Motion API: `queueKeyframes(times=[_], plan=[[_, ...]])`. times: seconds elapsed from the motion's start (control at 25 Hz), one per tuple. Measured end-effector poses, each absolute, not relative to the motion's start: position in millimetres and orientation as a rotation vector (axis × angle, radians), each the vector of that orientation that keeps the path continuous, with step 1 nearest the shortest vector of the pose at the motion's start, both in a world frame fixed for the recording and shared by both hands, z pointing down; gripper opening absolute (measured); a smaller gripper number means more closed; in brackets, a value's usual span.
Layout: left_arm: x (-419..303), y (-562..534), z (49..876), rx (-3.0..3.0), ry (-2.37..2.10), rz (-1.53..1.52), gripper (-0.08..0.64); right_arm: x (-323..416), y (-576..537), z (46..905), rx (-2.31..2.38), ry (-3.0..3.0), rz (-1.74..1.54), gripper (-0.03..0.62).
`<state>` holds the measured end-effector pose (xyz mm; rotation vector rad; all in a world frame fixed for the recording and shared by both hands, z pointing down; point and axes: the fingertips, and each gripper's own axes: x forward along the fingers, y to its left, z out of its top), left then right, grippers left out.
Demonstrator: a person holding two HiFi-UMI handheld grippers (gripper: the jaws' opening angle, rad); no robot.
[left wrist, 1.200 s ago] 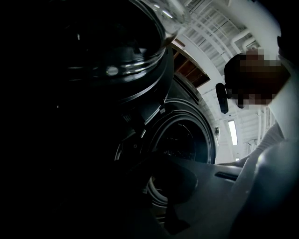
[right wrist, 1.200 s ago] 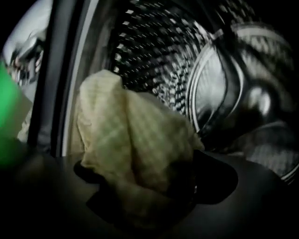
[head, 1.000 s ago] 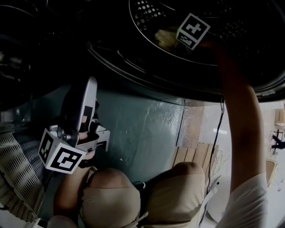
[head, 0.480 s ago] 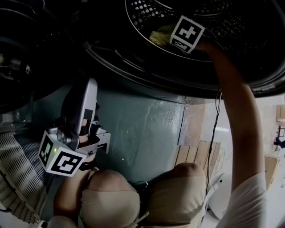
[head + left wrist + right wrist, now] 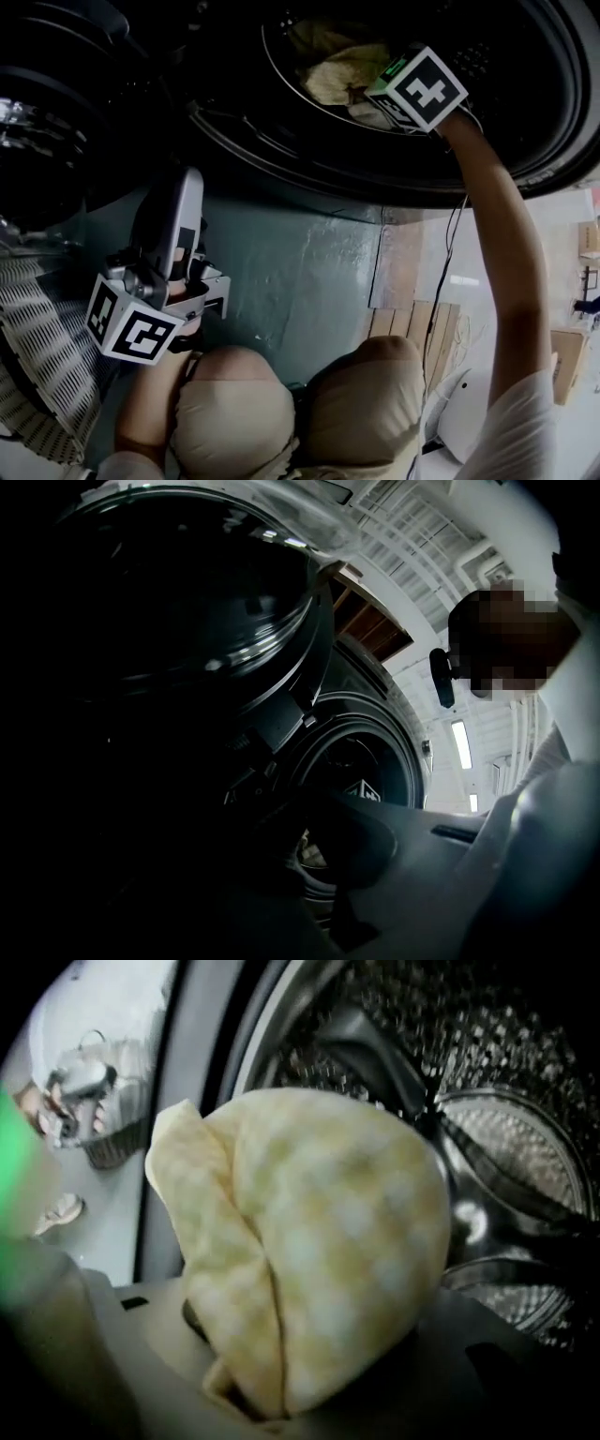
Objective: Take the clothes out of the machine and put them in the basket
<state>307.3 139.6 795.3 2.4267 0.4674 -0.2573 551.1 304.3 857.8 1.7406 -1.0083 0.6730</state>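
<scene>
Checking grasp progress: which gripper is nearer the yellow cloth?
Right. The right gripper is in the drum, its jaws having just closed further on the cloth between them. The left gripper hangs outside the machine, low by the knees, well away.

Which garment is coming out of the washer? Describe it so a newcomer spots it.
Start at the washing machine's round drum opening. At its mouth the right gripper, whose jaws have just been closing, pinches a bunched cloth. Its pale yellow and white checks stand out against the dark perforated metal behind.
</scene>
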Motion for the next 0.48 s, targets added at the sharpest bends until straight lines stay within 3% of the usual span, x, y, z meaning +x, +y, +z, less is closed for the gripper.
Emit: queueKeyframes(times=[0.48], plan=[[290.5, 155.5, 752.2, 2.537, 0.509, -0.201, 0.011, 488.8, 299.5, 808.9, 1.798, -1.129, 0.559, 0.239]])
